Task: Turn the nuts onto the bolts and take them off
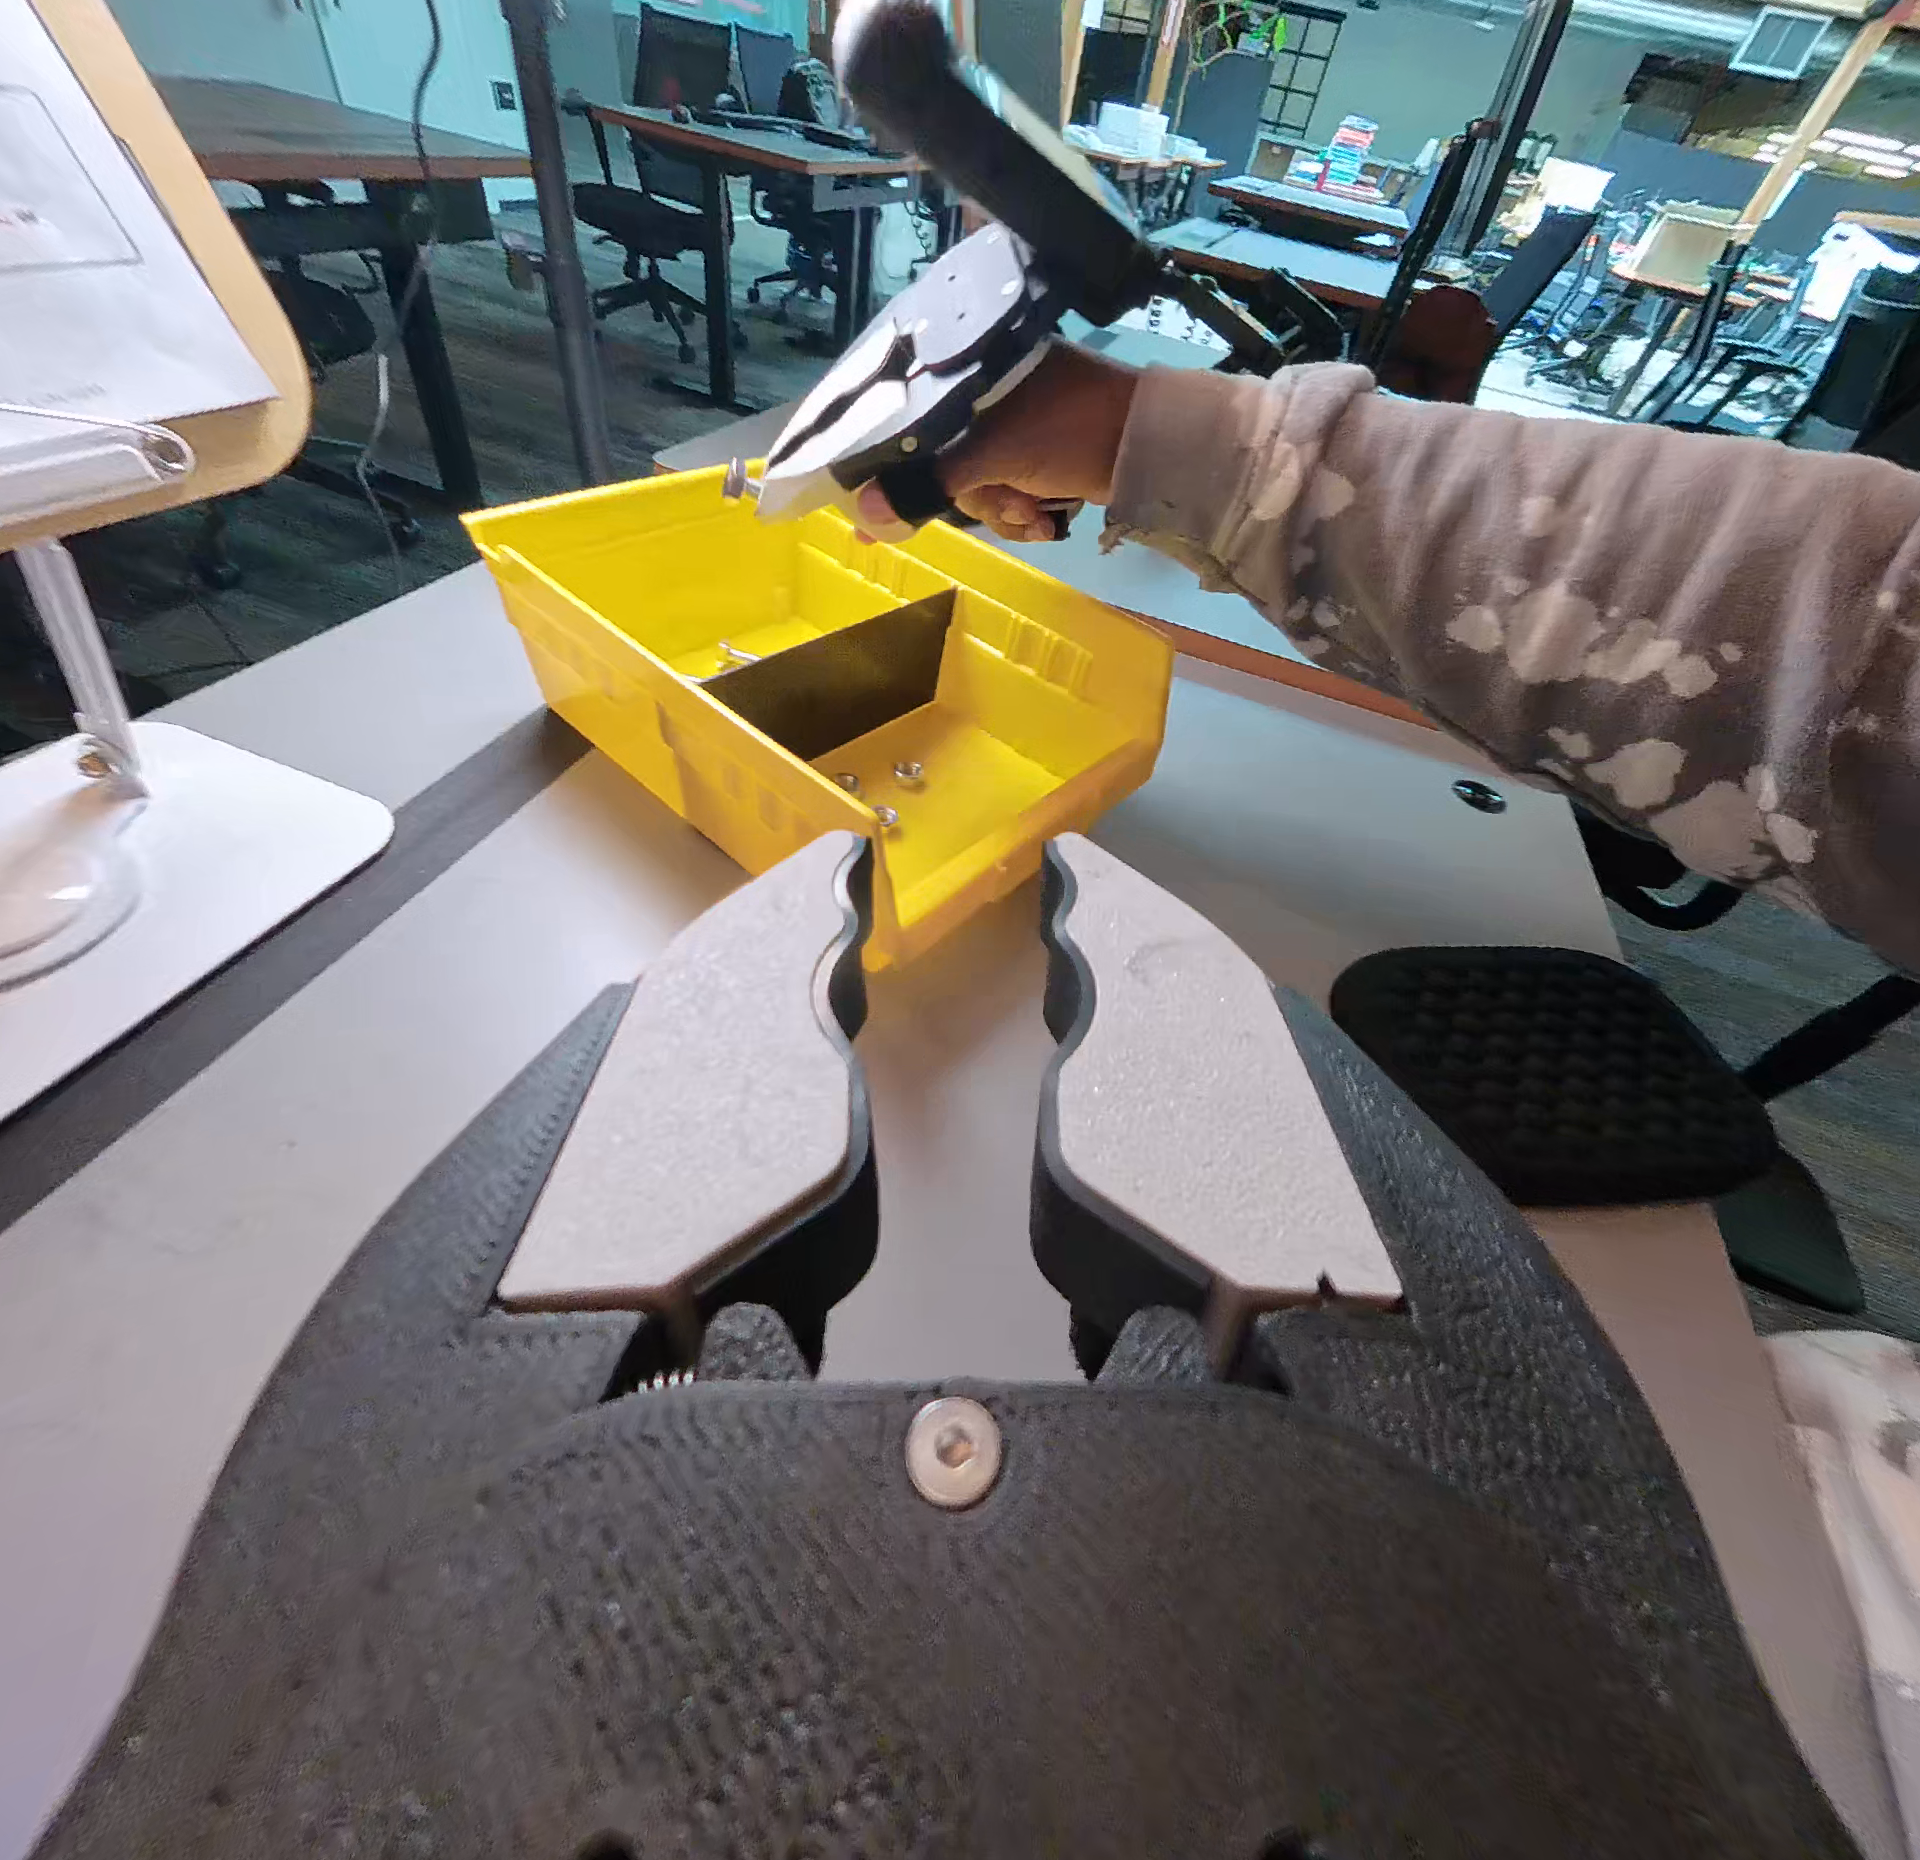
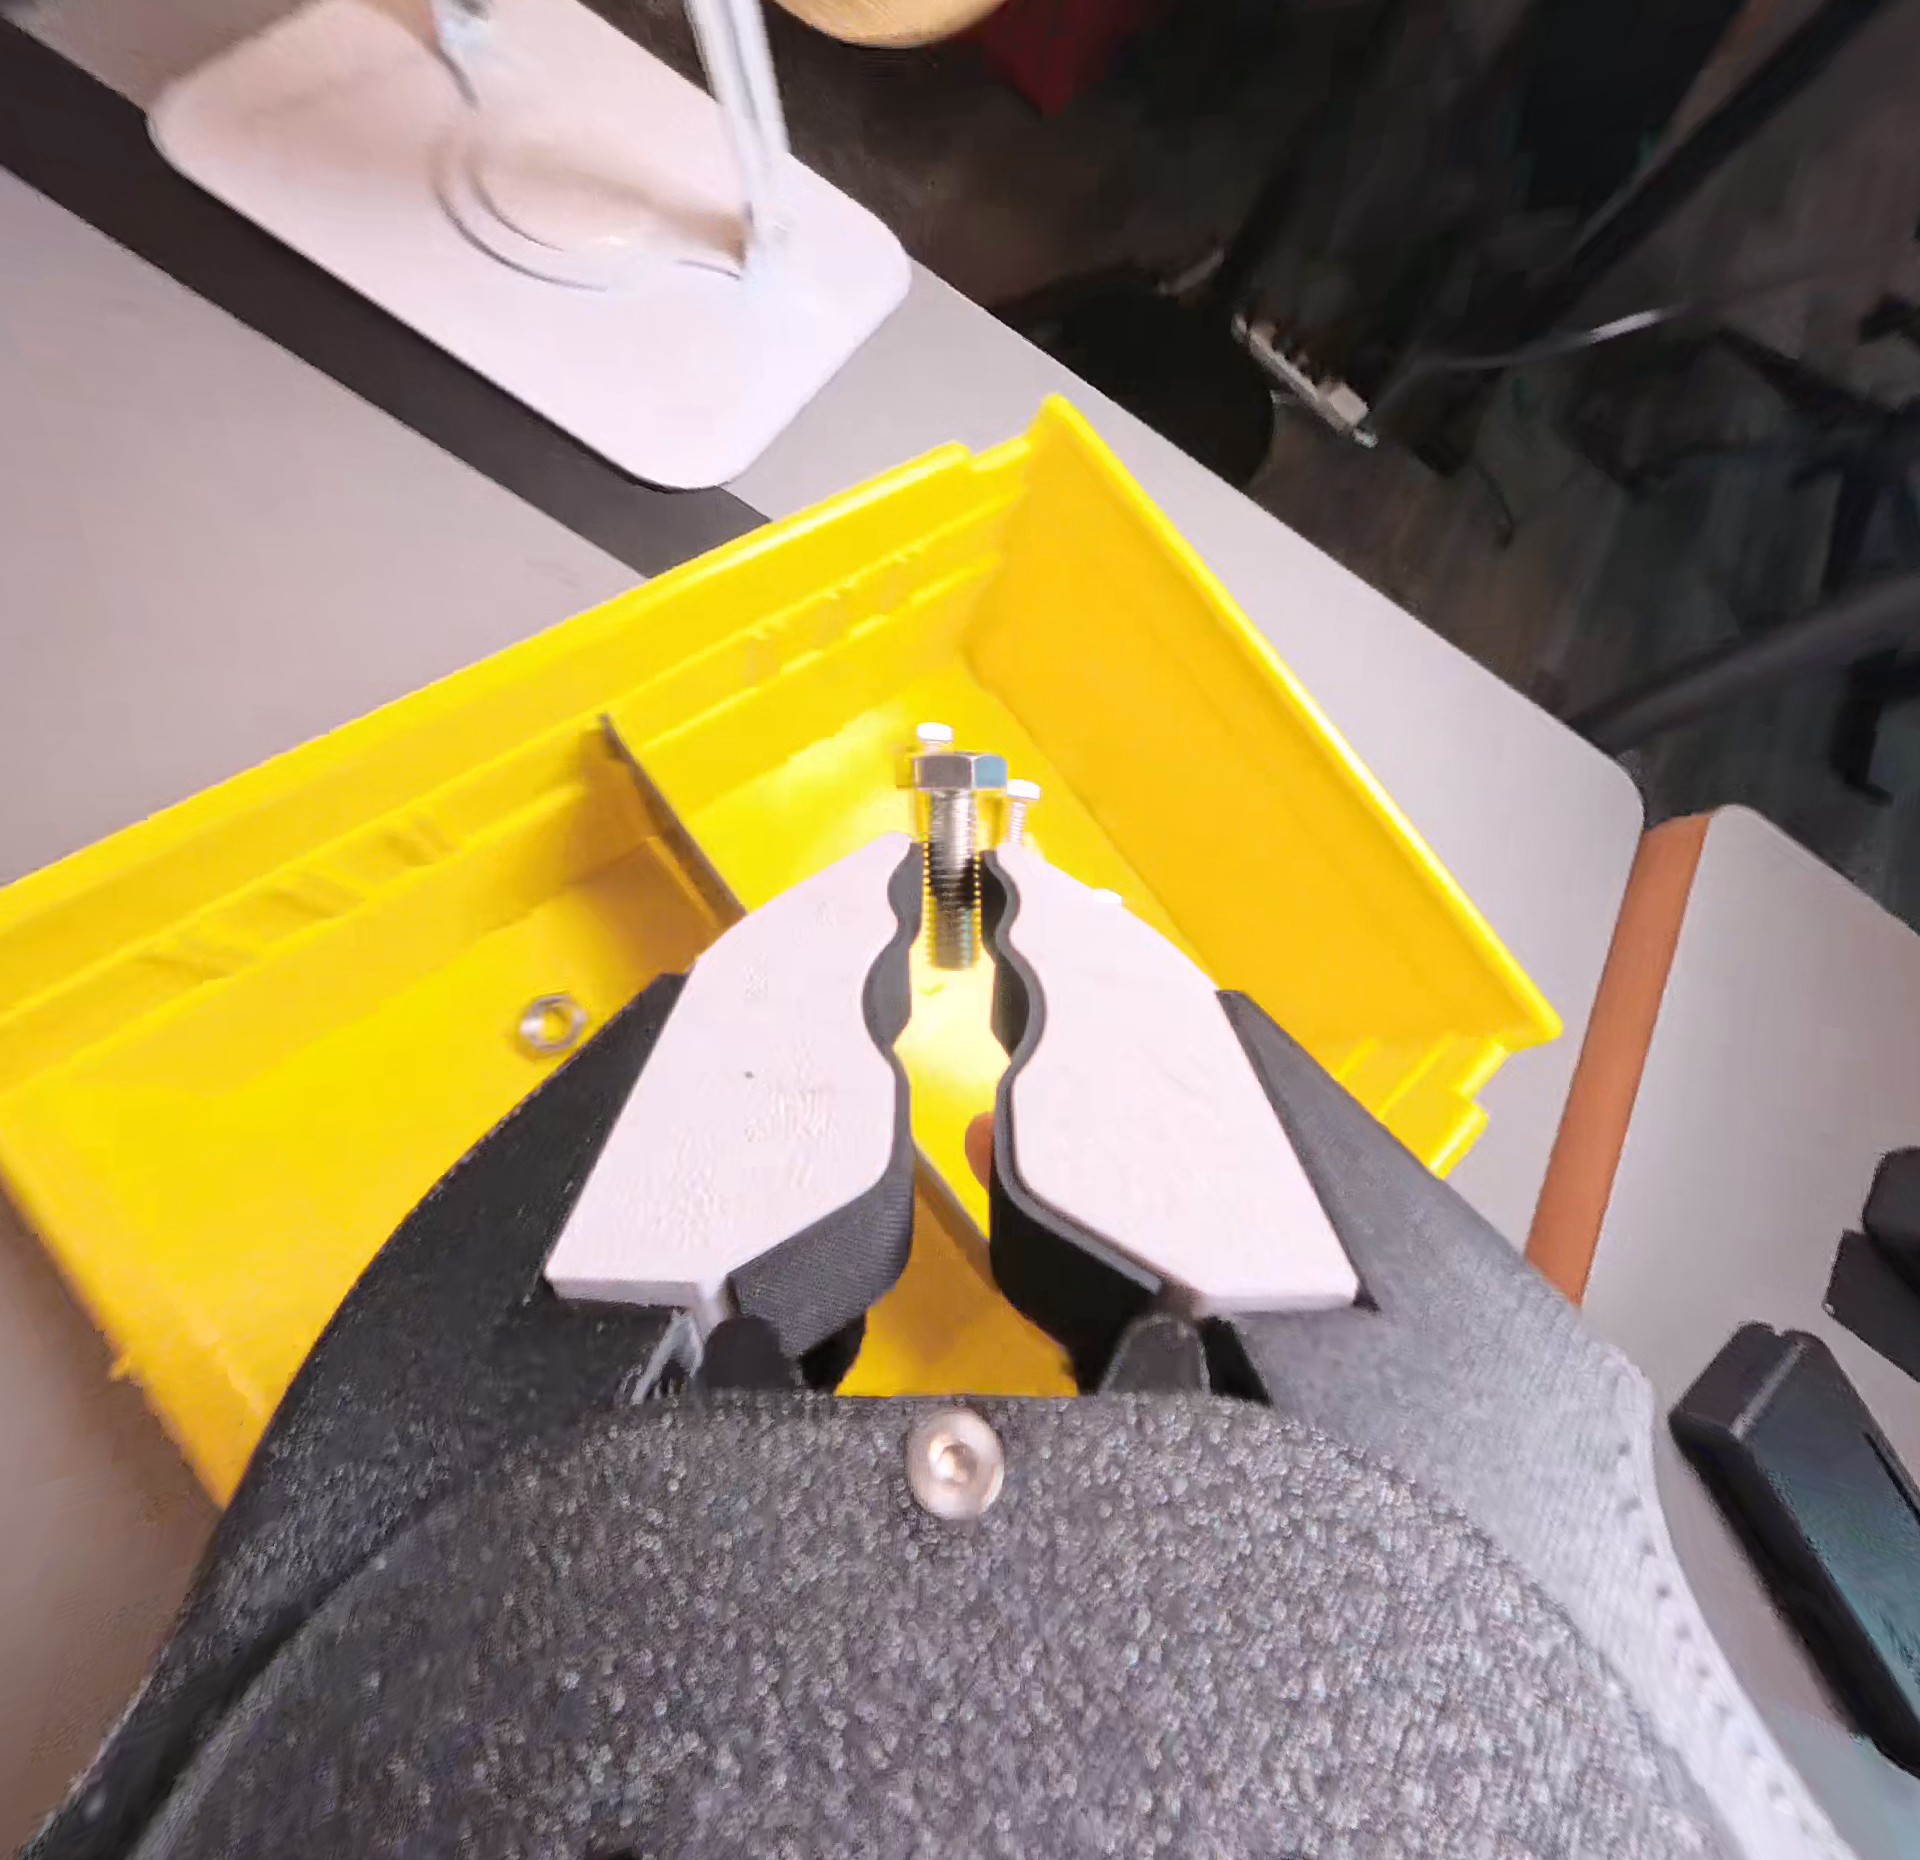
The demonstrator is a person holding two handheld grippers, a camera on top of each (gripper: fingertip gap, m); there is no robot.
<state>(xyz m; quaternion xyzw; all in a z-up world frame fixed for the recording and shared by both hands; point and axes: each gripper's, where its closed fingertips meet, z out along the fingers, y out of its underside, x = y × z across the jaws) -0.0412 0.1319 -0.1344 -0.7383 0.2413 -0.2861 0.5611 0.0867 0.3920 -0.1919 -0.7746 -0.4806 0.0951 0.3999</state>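
A yellow bin (image 1: 623,605) with a black divider (image 1: 842,667) sits on the grey table. Its near compartment holds three loose nuts (image 1: 881,784); its far compartment holds bolts (image 1: 732,655). My left gripper (image 1: 951,875) is open and empty, just in front of the bin's near end. My right gripper (image 2: 951,860) is shut on a silver bolt (image 2: 943,875) by its threaded shank, head pointing away, above the bin's (image 2: 1195,730) far compartment. It also shows in the left wrist view (image 1: 764,491), holding the bolt (image 1: 740,480) over the far rim. Other bolts (image 2: 1023,808) lie below; one nut (image 2: 542,1021) shows beyond the divider.
A white stand base (image 1: 187,875) with a clipboard (image 1: 156,252) stands left of the bin. A person's sleeved arm (image 1: 1558,615) reaches in from the right. A black chair armrest (image 1: 1548,1072) sits beside the table's right edge. Dark objects (image 2: 1808,1478) lie on the adjoining table.
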